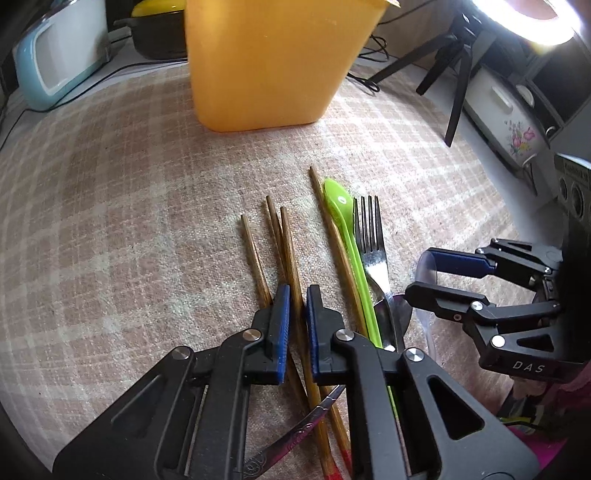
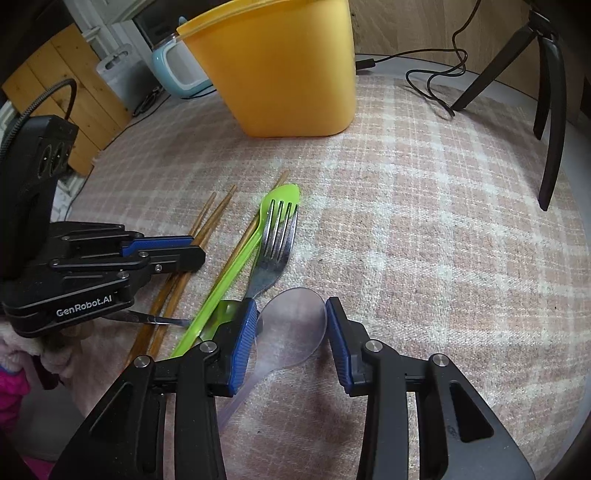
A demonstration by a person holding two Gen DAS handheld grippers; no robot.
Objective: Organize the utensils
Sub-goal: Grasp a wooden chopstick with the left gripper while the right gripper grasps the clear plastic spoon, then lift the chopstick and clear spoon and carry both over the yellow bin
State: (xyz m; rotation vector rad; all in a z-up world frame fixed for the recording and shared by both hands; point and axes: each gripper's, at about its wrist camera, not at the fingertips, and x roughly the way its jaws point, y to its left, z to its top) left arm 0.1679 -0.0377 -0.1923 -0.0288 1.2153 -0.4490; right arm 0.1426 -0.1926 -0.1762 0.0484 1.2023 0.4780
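Several wooden chopsticks point(image 1: 284, 240), a green plastic spoon point(image 1: 341, 218), a metal fork point(image 1: 371, 236) and a clear plastic spoon point(image 2: 291, 325) lie on the checked cloth in front of a tall yellow container point(image 1: 273, 62). My left gripper point(image 1: 297, 295) straddles one chopstick with its jaws nearly closed around it; contact is unclear. It also shows in the right wrist view point(image 2: 192, 247). My right gripper point(image 2: 291, 314) is open around the clear spoon's bowl, low over the cloth. It also shows in the left wrist view point(image 1: 424, 273). A metal spoon point(image 1: 391, 314) lies partly hidden under the fork.
A patterned metal handle point(image 1: 295, 435) crosses under the chopsticks. A black tripod point(image 2: 546, 110) and cables stand at the right. A light-blue appliance point(image 1: 59, 55) and a dark pot point(image 1: 159, 33) sit behind the cloth, with a floral white appliance point(image 1: 506, 118) at the far right.
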